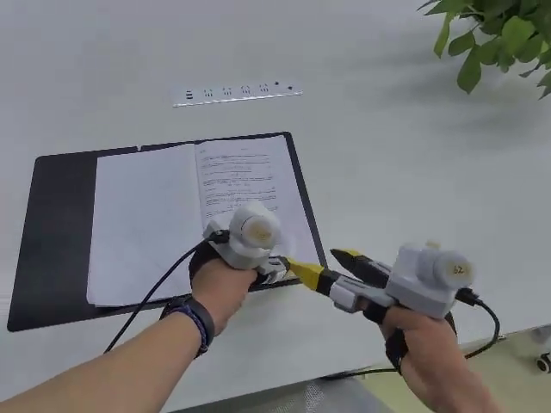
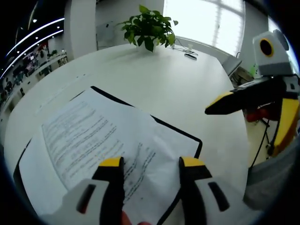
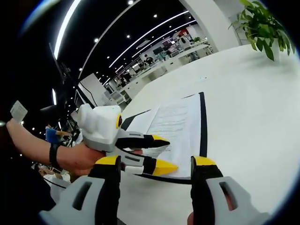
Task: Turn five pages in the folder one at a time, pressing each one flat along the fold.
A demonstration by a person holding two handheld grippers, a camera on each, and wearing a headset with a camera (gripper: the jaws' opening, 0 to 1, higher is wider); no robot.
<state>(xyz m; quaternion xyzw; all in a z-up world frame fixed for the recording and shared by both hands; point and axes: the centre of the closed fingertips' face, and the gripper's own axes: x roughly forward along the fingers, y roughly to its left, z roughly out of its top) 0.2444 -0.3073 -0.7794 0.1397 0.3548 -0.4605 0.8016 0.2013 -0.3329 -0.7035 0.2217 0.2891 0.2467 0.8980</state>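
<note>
The black folder [image 1: 52, 249] lies open on the white table [image 1: 396, 163], with a blank page [image 1: 142, 224] on its left side and a printed page [image 1: 245, 181] on its right. The left gripper [image 2: 152, 163] sits over the printed page's near right corner with its jaws apart — whether the sheet runs between them I cannot tell — and the right gripper [image 3: 157, 161] hangs just beside it, off the folder's right edge, jaws spread wide and holding nothing. Beyond the folder a power strip [image 1: 237, 92] lies flat, and a leafy plant [image 1: 499, 34] stands at the far right.
</note>
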